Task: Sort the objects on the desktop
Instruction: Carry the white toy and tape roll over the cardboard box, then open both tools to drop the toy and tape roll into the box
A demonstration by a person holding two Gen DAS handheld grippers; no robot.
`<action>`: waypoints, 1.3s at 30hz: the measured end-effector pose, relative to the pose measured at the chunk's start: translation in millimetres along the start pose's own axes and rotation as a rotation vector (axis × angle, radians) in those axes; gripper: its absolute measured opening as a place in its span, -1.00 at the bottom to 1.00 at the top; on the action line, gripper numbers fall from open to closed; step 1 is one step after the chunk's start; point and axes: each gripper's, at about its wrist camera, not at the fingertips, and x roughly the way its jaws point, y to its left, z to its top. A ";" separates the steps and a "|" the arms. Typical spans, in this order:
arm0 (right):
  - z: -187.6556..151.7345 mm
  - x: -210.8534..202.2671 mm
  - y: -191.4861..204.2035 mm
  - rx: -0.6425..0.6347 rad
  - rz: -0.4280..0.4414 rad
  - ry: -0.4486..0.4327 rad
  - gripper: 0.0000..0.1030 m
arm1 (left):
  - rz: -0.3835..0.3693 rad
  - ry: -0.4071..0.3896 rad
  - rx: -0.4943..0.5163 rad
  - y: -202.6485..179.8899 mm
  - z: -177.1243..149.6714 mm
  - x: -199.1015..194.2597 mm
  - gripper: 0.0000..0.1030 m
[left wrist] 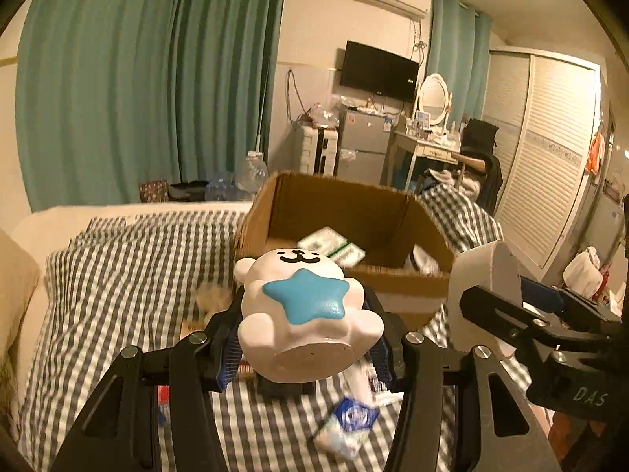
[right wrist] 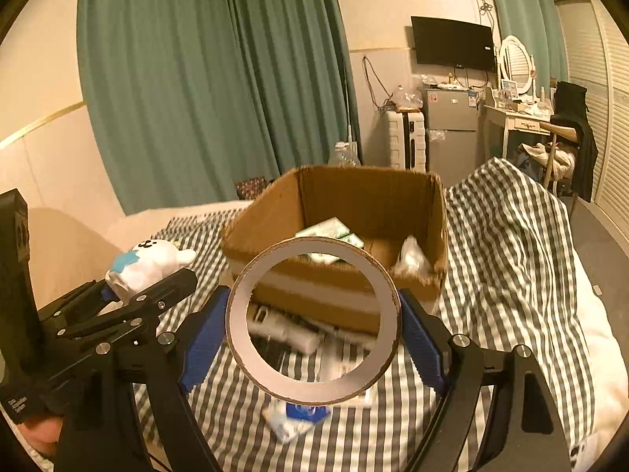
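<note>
My left gripper (left wrist: pixel 304 328) is shut on a white bear figure with a blue star (left wrist: pixel 302 306), held above the checked bedspread. In the right wrist view the same bear figure (right wrist: pixel 145 265) and left gripper (right wrist: pixel 129 295) show at the left. My right gripper (right wrist: pixel 314 326) is shut on a wide tape roll (right wrist: pixel 314 389), its blue pads (right wrist: pixel 204 338) pressing both sides. That tape roll (left wrist: pixel 483 291) appears at the right in the left wrist view. An open cardboard box (left wrist: pixel 338 196) stands just beyond both, with a green-and-white packet (left wrist: pixel 332 244) and a white item inside.
Loose things lie on the checked bedspread (right wrist: pixel 503 236) under the grippers: a blue-and-white tissue packet (left wrist: pixel 348 421), white gadgets (right wrist: pixel 287 326). The cardboard box (right wrist: pixel 369 188) blocks the way ahead. Teal curtains, a fridge, a suitcase and a dressing table stand behind the bed.
</note>
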 end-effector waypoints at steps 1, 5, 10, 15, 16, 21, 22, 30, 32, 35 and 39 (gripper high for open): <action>5.0 3.5 -1.4 0.006 -0.001 -0.008 0.59 | -0.001 -0.007 0.005 -0.9 5.2 3.4 0.07; 22.1 19.9 -8.5 0.022 -0.002 -0.023 0.59 | -0.010 -0.029 0.022 -5.0 26.1 19.5 0.07; 44.6 44.1 -19.2 0.059 -0.006 -0.048 0.59 | -0.024 -0.035 0.022 -5.4 47.9 51.5 0.07; 58.6 78.8 -29.8 0.071 -0.018 -0.045 0.59 | -0.026 -0.020 0.039 -8.0 57.6 88.9 0.07; 59.6 84.8 -31.9 0.073 -0.022 -0.043 0.59 | -0.028 -0.015 0.038 -7.9 57.8 95.3 0.07; 58.2 116.2 -50.0 0.100 -0.039 -0.026 0.59 | -0.035 -0.002 0.032 -7.3 60.3 132.7 0.07; 58.0 121.2 -54.2 0.110 -0.040 -0.021 0.59 | -0.037 0.003 0.031 -7.3 60.8 139.8 0.07; 65.1 142.0 -73.2 0.132 -0.036 -0.014 0.60 | -0.038 0.017 0.020 -4.4 57.4 180.5 0.10; 67.6 143.2 -74.8 0.134 -0.032 -0.017 0.63 | -0.022 0.032 0.003 -2.9 56.9 186.3 0.28; 68.8 134.1 -76.9 0.136 -0.055 -0.055 0.90 | 0.020 0.016 -0.042 4.1 54.2 182.7 0.82; 68.3 126.9 -80.6 0.149 -0.051 -0.067 0.90 | 0.021 0.003 -0.073 12.1 55.4 170.0 0.84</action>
